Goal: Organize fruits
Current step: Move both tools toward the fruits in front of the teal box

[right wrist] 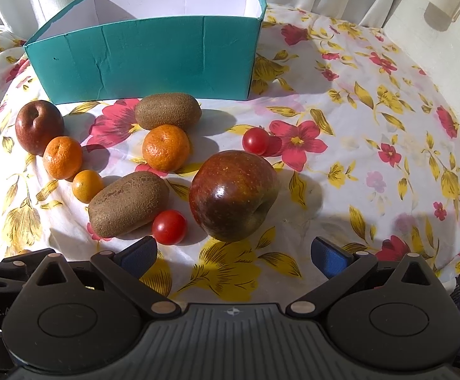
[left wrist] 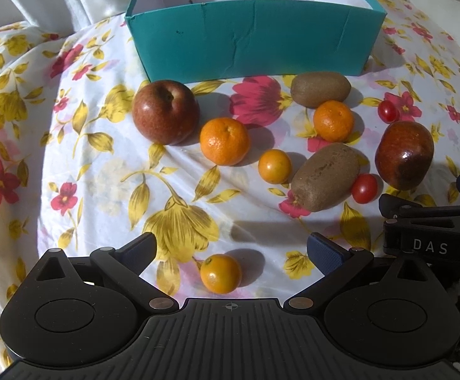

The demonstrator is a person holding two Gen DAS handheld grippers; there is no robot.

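Left gripper point(left wrist: 231, 248) fingers spread wide, holding nothing, with a small round yellow-orange fruit point(left wrist: 220, 273) lying between them on the floral-cloth worktop point(left wrist: 87, 164); right gripper point(right wrist: 234, 251) fingers equally wide, empty, just short of the large dark-red apple point(right wrist: 233, 194). Beyond, apart: red cherry tomato point(right wrist: 169, 226) touching the nearer brown kiwi point(right wrist: 128, 203), two orange mandarins point(right wrist: 165, 147), a second kiwi point(right wrist: 167, 110), a second apple point(right wrist: 39, 125). Farthest back stands the open teal cardboard box point(right wrist: 147, 60).
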